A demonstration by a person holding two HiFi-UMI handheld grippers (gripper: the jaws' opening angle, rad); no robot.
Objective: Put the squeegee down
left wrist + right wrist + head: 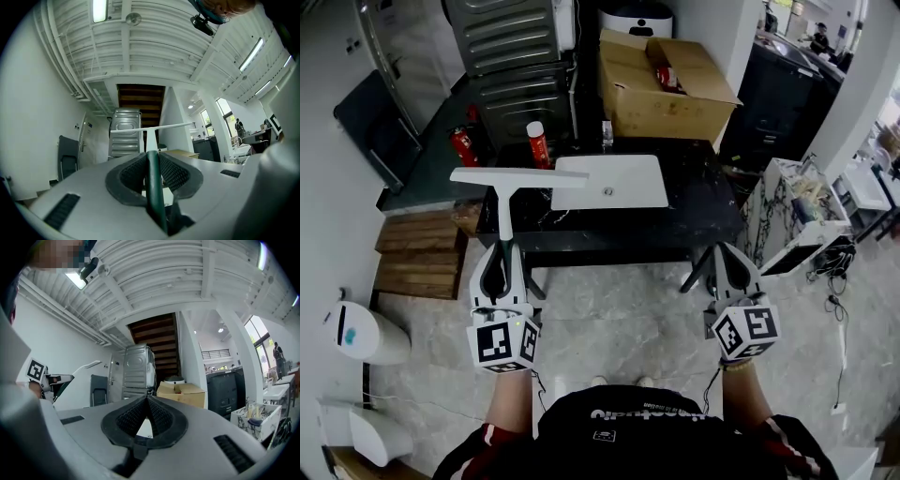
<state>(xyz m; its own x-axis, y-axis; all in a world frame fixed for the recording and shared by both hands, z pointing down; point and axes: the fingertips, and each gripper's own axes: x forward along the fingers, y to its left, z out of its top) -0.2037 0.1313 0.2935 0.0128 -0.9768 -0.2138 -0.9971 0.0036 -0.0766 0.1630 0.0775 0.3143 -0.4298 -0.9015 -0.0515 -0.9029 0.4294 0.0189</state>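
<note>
Head view: the left gripper holds the white T-shaped squeegee with a dark green handle upright in the air. Its blade hangs over the near left edge of the black glossy table, just beside a white flat board. The right gripper hovers low at the table's front, well apart from the squeegee.

Left gripper view: the jaws are clenched on the green handle, and the white blade stands crosswise above.

Right gripper view: the right gripper has its jaws pressed together on nothing.

I judge the putting-down not yet done; next, lower the blade onto the tabletop, then release the handle
</note>
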